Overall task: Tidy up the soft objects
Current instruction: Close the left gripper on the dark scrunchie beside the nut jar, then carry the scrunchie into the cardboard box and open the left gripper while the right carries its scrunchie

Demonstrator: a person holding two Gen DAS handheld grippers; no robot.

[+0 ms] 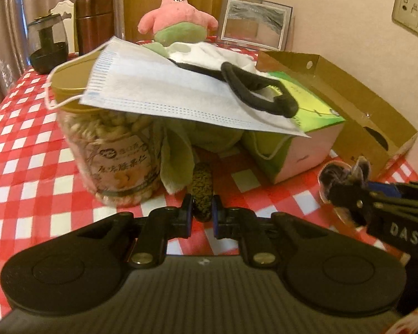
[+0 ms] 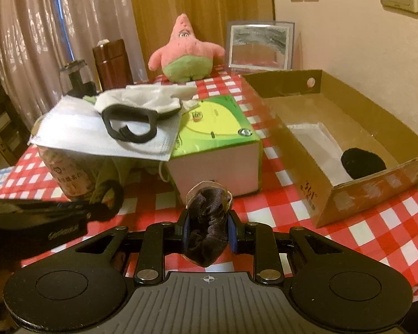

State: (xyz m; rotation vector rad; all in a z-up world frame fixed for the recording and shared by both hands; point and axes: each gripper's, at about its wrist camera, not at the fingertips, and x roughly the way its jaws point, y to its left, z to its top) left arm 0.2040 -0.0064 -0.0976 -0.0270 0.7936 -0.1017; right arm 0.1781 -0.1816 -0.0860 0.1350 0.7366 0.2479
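Note:
My left gripper (image 1: 202,208) is low over the red checked cloth, shut on a narrow olive-green speckled soft piece (image 1: 202,186) that lies in front of a nut jar (image 1: 117,150). My right gripper (image 2: 208,222) is shut on a dark purple fabric bundle (image 2: 207,211), held above the table in front of a green tissue box (image 2: 217,128). A blue face mask (image 1: 167,91) lies across the jar and the tissue box, with a white mask and its black strap (image 1: 256,89) on top. A pale green cloth (image 1: 178,156) hangs beneath the blue mask.
An open cardboard box (image 2: 376,175) stands at the right, with a white mask (image 2: 317,139) and a black soft thing (image 2: 362,164) inside. At the back are a pink star plush (image 2: 185,53), a picture frame (image 2: 260,46), a brown flask (image 2: 112,64) and a glass pot (image 1: 47,44).

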